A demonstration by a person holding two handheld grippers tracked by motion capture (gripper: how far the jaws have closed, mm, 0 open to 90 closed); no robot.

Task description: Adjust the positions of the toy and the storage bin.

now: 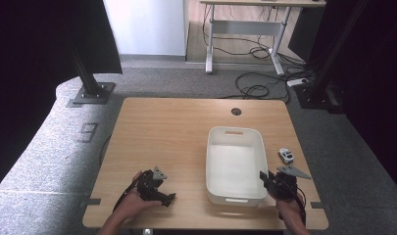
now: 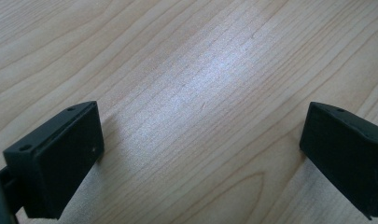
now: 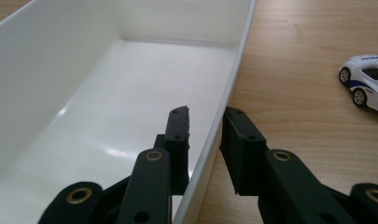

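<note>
Right gripper (image 3: 205, 135): you are pinching the near right wall of the white bin (image 3: 130, 70), one jaw inside the rim, one outside, pads closed onto the plastic. In the high view the same gripper (image 1: 262, 177) is sitting at the bin's (image 1: 234, 134) right side near the front corner. The bin itself is standing empty on the table (image 1: 166, 127), right of centre, long axis running away from you.

Left gripper (image 2: 200, 154): you are resting it low over bare wood, jaws spread wide, nothing between them. In the high view it (image 1: 167, 198) is lying near the front edge, well apart from the bin.

Step in hand, as I read it: you are securing the bin by its wall, likely to drag or steady it. The next move is calling for a firm, level pull, since a thin wall gripped at one side may flex or let the bin pivot.

Farther off: a small white toy car (image 3: 366, 81) is sitting on the wood just beyond your right gripper, beside the bin's right wall (image 1: 285, 155), not touching it. Mind it if you are sliding the bin rightward.
</note>
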